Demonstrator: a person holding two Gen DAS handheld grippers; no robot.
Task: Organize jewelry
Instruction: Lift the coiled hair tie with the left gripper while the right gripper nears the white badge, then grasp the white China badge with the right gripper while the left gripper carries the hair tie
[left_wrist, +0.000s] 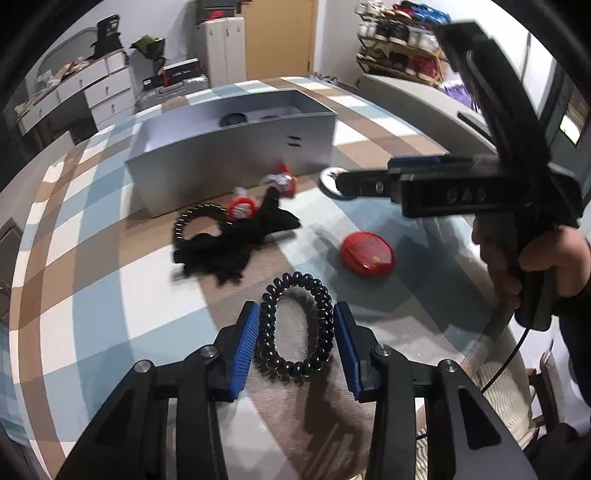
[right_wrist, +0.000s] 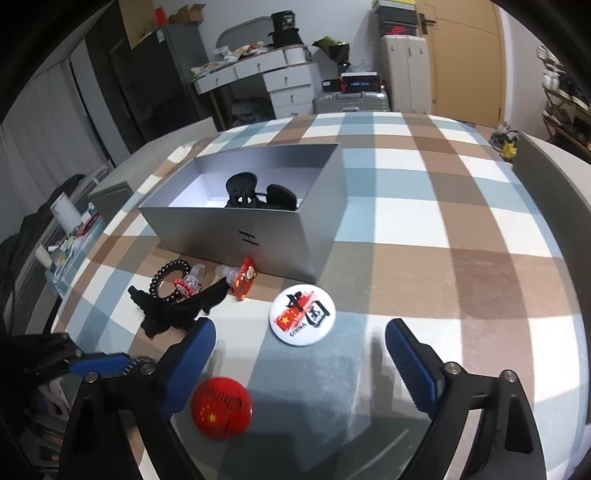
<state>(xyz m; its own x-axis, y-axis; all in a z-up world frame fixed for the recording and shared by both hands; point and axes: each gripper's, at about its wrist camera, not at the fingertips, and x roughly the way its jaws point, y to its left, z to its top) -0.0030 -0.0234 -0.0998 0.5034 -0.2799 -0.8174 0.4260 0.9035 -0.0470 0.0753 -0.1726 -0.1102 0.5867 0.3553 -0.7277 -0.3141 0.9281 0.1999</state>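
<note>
A black spiral hair tie (left_wrist: 294, 328) lies on the checked tablecloth between the blue pads of my left gripper (left_wrist: 295, 325), which is open around it with the pads close to its sides. My right gripper (right_wrist: 301, 339) is open and empty above a red China badge (right_wrist: 221, 408) and a white badge (right_wrist: 302, 314); it shows side-on in the left wrist view (left_wrist: 369, 182). The grey open box (right_wrist: 258, 236) holds black hair clips (right_wrist: 255, 192). In front of it lie a black bow clip (left_wrist: 236, 240), a second black coil tie (right_wrist: 168, 278) and red ornaments (right_wrist: 243, 282).
The checked tablecloth (right_wrist: 424, 221) covers the round table. A grey box lid (right_wrist: 546, 177) stands at the table's right edge. Drawers, suitcases and a shoe rack (left_wrist: 402, 40) stand beyond the table.
</note>
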